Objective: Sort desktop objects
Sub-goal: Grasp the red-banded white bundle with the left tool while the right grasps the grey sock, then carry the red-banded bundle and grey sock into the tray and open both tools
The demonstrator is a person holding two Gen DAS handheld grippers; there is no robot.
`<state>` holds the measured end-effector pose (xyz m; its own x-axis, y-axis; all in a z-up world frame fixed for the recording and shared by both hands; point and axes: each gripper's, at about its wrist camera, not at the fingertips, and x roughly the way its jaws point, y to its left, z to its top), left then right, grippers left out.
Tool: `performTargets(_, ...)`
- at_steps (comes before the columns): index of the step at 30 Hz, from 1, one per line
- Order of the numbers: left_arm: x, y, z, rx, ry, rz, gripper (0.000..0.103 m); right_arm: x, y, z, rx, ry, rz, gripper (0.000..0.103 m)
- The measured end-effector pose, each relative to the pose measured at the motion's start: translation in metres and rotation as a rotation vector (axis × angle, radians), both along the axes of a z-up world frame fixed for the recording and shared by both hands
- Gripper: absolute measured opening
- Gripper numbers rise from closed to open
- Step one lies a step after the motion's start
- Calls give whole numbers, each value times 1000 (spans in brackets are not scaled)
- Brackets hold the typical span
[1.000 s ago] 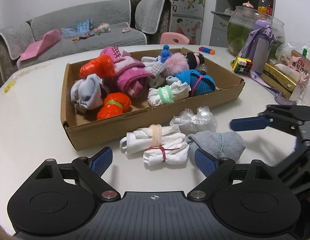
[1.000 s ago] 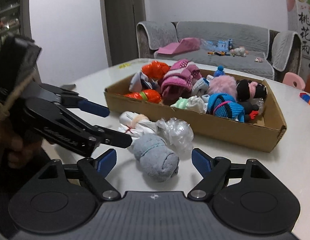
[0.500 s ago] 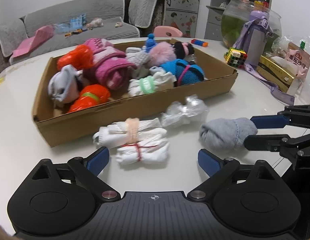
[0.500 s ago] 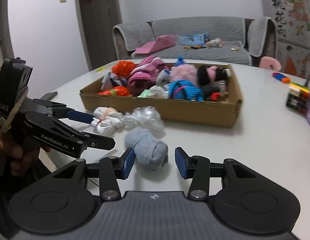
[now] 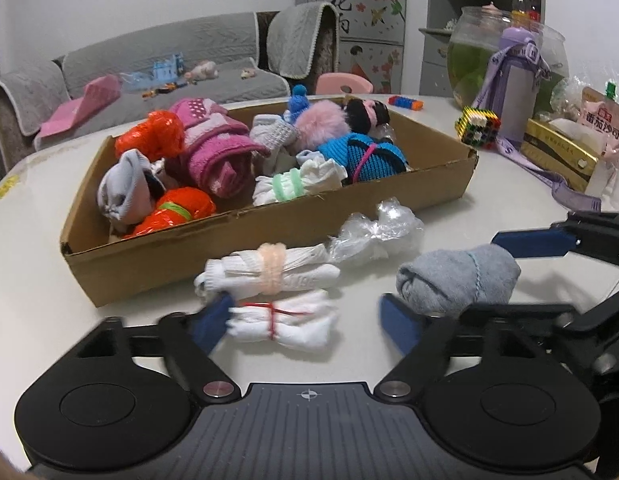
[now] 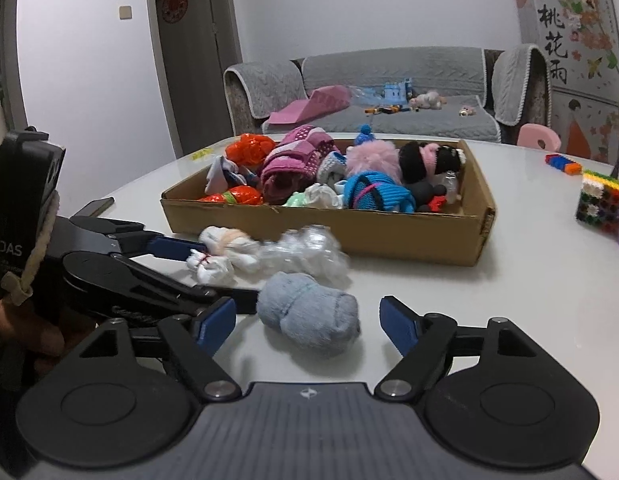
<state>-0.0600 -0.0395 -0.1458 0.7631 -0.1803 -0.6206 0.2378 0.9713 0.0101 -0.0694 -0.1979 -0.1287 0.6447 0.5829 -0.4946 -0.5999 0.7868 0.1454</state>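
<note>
Both tools gape: right tool (image 6: 307,326) straddles the grey sock roll (image 6: 309,314), left tool (image 5: 305,322) beside it.

A white bench (image 5: 41,240) carries an open cardboard box (image 5: 269,236) of bundles. Before it lie two white sock rolls (image 5: 269,276), a crumpled clear bag (image 5: 377,232) and a grey sock roll (image 5: 457,280); a coloured cube (image 5: 477,126) stands well apart.

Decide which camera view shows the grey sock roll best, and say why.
The right wrist view: the grey sock roll lies whole and unobstructed between the open right gripper fingers. In the left wrist view it sits off to the right, partly hidden by gripper fingers.
</note>
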Motion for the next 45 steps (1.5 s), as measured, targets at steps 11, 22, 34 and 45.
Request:
performTargets(11, -14, 8, 2, -23, -7, 37, 52, -3, 8, -9, -18, 32, 1, 44)
performTargets(22, -30, 23, 30, -32, -23, 31, 51, -2, -10, 6, 72, 41, 4, 44)
performTargets(34, 1, 72, 117, -5, -132, 49, 51, 37, -79, 75, 159, -19, -51, 44)
performTargets(45, 66, 90, 173, 3, -170, 52, 51, 91, -70, 123, 151, -75, -11, 44)
